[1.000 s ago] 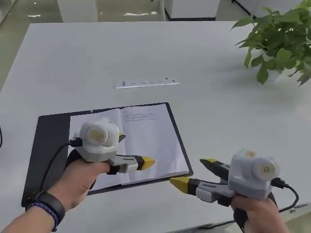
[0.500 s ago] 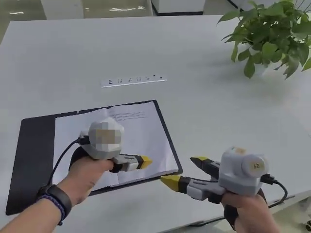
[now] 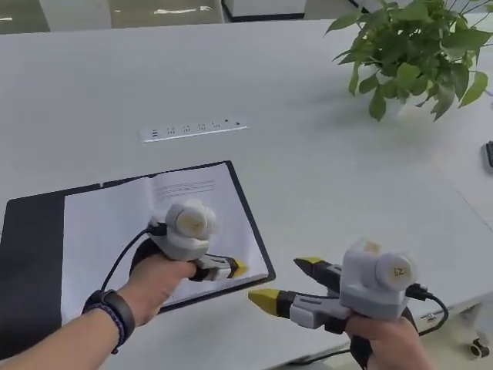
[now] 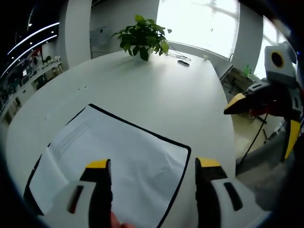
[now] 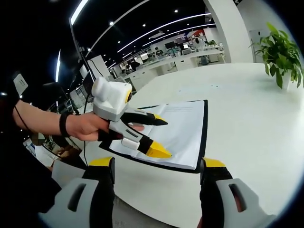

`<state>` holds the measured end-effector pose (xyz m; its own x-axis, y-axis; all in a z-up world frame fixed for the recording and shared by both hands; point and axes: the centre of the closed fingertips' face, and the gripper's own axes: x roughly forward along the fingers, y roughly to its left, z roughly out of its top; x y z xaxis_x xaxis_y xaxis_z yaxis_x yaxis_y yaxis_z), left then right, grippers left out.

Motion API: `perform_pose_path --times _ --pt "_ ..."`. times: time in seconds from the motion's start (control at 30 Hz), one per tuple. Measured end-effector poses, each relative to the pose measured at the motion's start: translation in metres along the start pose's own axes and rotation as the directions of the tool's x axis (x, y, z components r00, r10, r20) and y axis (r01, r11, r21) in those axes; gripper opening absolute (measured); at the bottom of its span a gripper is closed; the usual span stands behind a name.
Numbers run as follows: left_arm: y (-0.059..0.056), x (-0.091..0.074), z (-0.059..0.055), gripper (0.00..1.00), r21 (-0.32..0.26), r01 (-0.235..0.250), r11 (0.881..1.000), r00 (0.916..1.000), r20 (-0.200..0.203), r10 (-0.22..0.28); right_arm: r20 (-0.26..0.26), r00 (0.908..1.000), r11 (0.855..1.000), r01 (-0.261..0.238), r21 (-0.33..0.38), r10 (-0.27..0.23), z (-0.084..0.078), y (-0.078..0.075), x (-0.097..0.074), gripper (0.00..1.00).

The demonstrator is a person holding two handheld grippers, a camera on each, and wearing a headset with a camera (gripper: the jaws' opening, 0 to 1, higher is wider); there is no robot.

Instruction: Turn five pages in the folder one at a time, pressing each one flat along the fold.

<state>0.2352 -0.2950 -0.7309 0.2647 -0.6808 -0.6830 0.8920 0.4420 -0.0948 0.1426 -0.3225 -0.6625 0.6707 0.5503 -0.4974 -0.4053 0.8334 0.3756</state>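
While the folder (image 3: 31, 254) lies open at the bench's (image 3: 308, 116) near left corner, both grippers gape empty: the left gripper (image 4: 153, 163) over its right page (image 3: 208, 200), the right gripper (image 3: 283, 279) just beside. No page is lifted, and I can't tell how many have been turned.

Black folder (image 3: 31, 262), white pages (image 3: 108, 231), green plant (image 3: 408, 46); yellow-tipped left hand-held gripper (image 4: 153, 164), right hand-held gripper (image 3: 285, 280) alike.
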Motion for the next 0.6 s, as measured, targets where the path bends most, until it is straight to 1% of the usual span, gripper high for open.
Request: perform_pose_path --times 0.07,0.1,0.17,0.23,0.3,0.4,0.5,0.6 --pt "-0.003 0.006 0.003 0.71 0.010 0.004 1.000 1.0000 0.004 -0.004 0.004 1.0000 1.000 0.003 0.007 -0.003 0.000 -0.001 0.000 0.73" --pt "-0.003 0.008 0.003 0.71 0.010 0.004 1.000 1.0000 0.004 -0.004 0.005 1.0000 1.000 0.001 0.008 -0.001 0.000 -0.001 0.000 0.73" --pt "-0.003 0.017 0.002 0.70 0.003 0.006 1.000 1.0000 -0.004 -0.006 0.001 1.0000 1.000 -0.003 0.008 0.003 0.000 0.000 0.000 0.73" --pt "-0.003 0.022 -0.002 0.69 -0.007 0.006 1.000 0.9998 -0.017 -0.006 -0.009 0.9999 1.000 -0.010 0.001 0.010 -0.002 0.001 0.001 0.73" --pt "0.000 0.026 -0.011 0.67 0.002 -0.017 1.000 0.9986 -0.050 0.017 -0.016 0.9998 1.000 -0.013 -0.005 0.013 -0.002 0.001 0.001 0.73" --pt "-0.001 0.031 -0.017 0.68 -0.017 -0.011 1.000 0.9981 -0.061 0.010 -0.017 0.9996 1.000 -0.022 -0.004 0.022 -0.002 0.002 0.003 0.72" --pt "-0.002 0.036 -0.024 0.68 -0.010 -0.017 1.000 0.9966 -0.081 0.016 -0.020 0.9994 1.000 -0.029 -0.005 0.029 0.000 0.001 0.005 0.72" --pt "-0.001 0.039 -0.027 0.66 -0.011 -0.019 1.000 0.9959 -0.089 0.018 -0.022 0.9991 0.999 -0.037 -0.014 0.037 0.001 0.002 0.007 0.71"
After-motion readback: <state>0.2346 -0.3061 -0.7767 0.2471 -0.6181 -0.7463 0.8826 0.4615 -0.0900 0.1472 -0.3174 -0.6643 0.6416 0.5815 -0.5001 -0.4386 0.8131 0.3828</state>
